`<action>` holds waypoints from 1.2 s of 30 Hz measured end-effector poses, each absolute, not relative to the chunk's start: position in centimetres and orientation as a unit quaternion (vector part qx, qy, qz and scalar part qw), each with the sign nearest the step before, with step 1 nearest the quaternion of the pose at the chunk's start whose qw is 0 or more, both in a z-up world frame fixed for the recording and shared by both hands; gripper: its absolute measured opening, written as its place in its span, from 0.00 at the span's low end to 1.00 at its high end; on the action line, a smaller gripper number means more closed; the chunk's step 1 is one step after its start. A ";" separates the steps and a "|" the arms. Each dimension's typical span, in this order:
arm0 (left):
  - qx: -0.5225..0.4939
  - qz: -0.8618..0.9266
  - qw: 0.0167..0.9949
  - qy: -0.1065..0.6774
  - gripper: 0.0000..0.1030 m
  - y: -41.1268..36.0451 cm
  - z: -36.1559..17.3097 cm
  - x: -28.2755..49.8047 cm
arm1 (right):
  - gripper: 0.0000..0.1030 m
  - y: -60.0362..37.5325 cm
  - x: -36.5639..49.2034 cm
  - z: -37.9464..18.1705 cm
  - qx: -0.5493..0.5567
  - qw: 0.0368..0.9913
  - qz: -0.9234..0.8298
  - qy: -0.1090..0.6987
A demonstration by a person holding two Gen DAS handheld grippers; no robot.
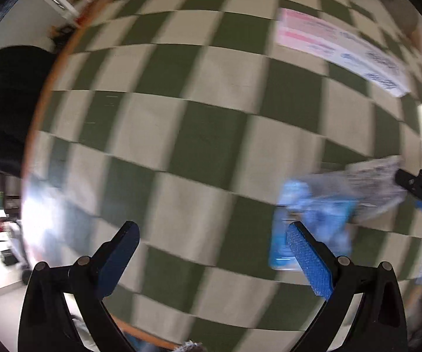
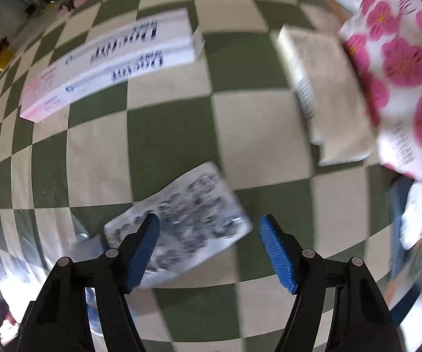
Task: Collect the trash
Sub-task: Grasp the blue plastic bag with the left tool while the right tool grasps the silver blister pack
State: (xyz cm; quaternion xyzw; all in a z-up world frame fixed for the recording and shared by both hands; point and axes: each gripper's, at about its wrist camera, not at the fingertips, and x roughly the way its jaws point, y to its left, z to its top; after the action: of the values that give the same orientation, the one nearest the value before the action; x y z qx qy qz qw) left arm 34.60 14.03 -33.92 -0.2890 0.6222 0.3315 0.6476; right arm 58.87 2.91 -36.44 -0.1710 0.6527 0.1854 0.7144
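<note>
While blurred, pink-flowered pack (image 2: pixel 401 67) overlaps flat box (image 2: pixel 334 94)

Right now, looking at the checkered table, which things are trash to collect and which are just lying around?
Likely trash to collect:
- crumpled silver printed wrapper, under the right gripper
- blue plastic packet, beside the left gripper

Probably just lying about:
- long white and pink box
- beige book-like pack
- pink-flowered package

This split is a guess; the pictures are blurred.
</note>
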 end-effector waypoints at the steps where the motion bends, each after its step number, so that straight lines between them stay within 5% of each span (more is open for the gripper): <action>1: -0.300 0.315 0.649 0.624 1.00 13.6 -34.2 35.3 | 0.80 1.9 59.6 -36.0 -0.146 0.711 0.186 0.662; 7: -0.334 0.259 0.632 0.649 0.99 11.9 -37.7 39.3 | 0.83 -2.9 62.4 -36.1 -0.015 0.682 0.147 0.716; 11: -0.305 0.285 0.628 0.656 0.75 12.4 -38.7 39.5 | 0.84 -4.0 62.6 -36.9 0.042 0.663 0.137 0.735; 17: -0.315 0.330 0.614 0.644 0.75 15.7 -38.6 35.8 | 0.86 -0.7 61.7 -39.2 0.059 0.643 0.100 0.757; 22: -0.322 0.355 0.604 0.636 0.75 17.4 -38.5 33.6 | 0.88 3.9 60.9 -39.6 0.002 0.678 0.058 0.733; 26: -0.326 0.353 0.607 0.634 0.75 17.3 -38.5 33.0 | 0.72 9.6 58.3 -39.1 -0.151 0.706 0.122 0.681; 31: -0.325 0.347 0.613 0.632 0.75 17.0 -38.5 33.5 | 0.70 11.1 55.8 -39.0 -0.290 0.675 0.224 0.640; 34: -0.333 0.344 0.613 0.628 0.75 16.8 -38.8 33.6 | 0.90 9.1 56.6 -37.9 -0.247 0.694 0.204 0.645; 36: -0.336 0.344 0.611 0.629 0.75 16.8 -39.0 33.7 | 0.92 6.5 57.7 -37.8 -0.150 0.690 0.173 0.687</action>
State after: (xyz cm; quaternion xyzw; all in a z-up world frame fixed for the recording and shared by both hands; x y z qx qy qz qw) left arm 33.74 16.81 -38.97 -0.3360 0.6290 0.3436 0.6110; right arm 57.68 6.51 -37.75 -0.1505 0.6868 0.1733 0.6896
